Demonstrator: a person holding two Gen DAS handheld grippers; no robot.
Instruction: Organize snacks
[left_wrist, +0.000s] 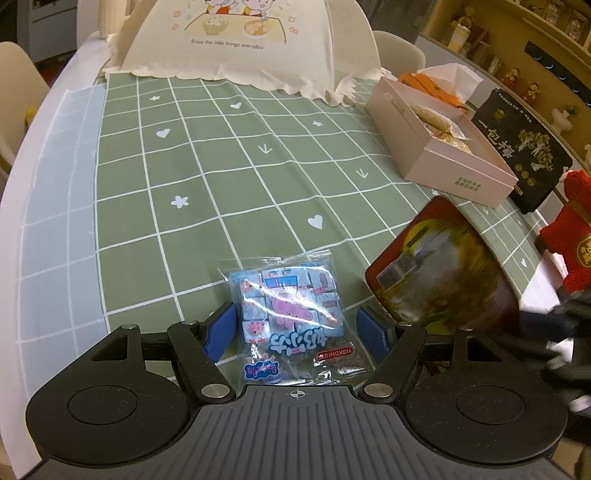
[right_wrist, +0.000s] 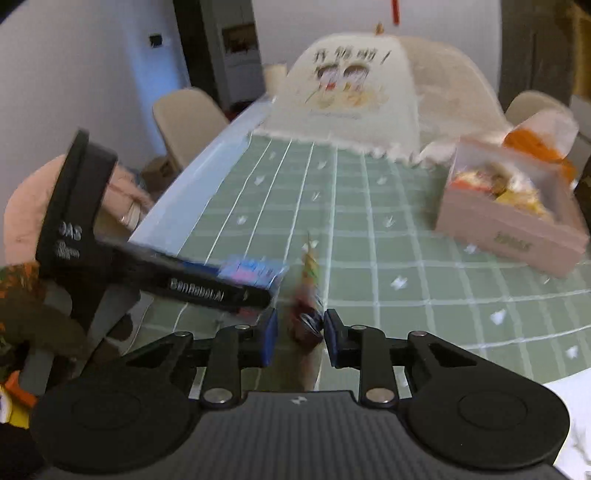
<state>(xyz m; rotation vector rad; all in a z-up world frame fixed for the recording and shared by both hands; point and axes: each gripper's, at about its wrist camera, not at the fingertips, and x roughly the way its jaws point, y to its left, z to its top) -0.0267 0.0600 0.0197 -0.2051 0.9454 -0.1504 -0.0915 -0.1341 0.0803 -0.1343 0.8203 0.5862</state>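
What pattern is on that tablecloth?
The tablecloth is sage green with a white grid, dotted with small white hearts and flowers; clearest in the left wrist view.

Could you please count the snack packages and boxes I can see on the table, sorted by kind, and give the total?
Flat snack packets: 2, the clear blue-printed candy packet and the red-and-gold foil packet.
Boxes: 2, the open pink cardboard box and the black printed box.
Total: 4.
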